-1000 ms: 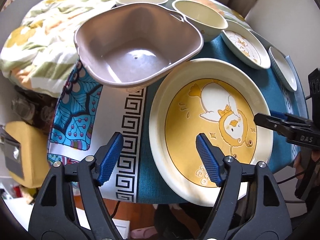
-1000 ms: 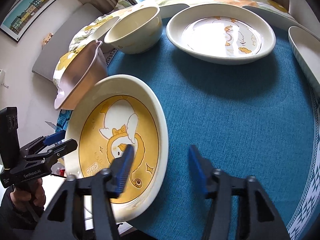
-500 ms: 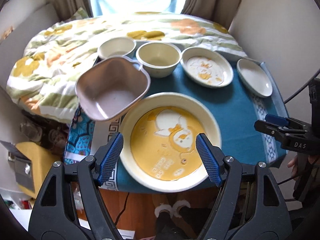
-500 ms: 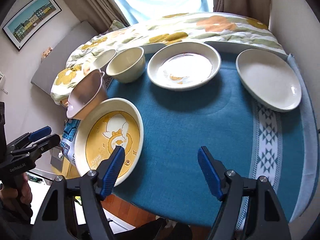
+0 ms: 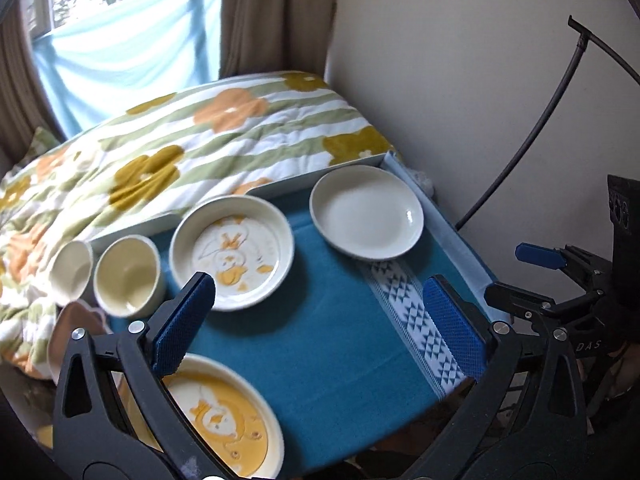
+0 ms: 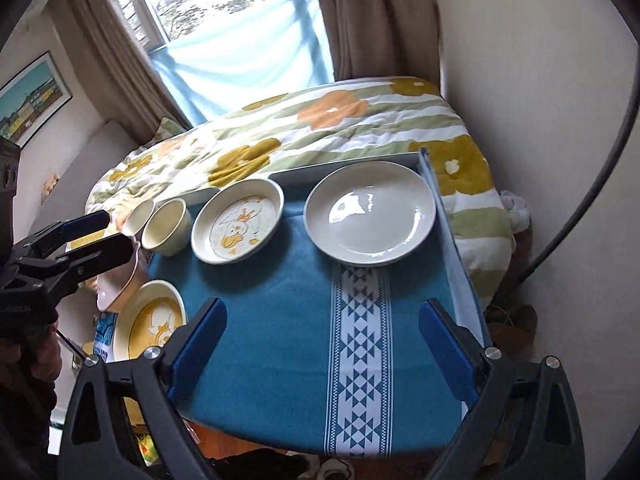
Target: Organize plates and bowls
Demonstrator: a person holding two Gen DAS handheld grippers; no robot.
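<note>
Cream plates (image 6: 370, 218) and bowls (image 6: 166, 226) sit spread on the blue cloth (image 6: 280, 320); our left tongs (image 5: 316, 320) and right tongs (image 6: 320, 340), both opening and empty, should approach one rim squarely.

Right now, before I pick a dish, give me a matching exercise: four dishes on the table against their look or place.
Things:
1. plain white plate
2. pale duck plate
3. yellow duck plate
4. pink square bowl

Descriptions:
A. near left edge of the teal cloth
B. far right corner, undecorated
C. tilted, off the cloth's left side
D. between the cream bowl and the plain plate

Pairs: 1-B, 2-D, 3-A, 4-C
</note>
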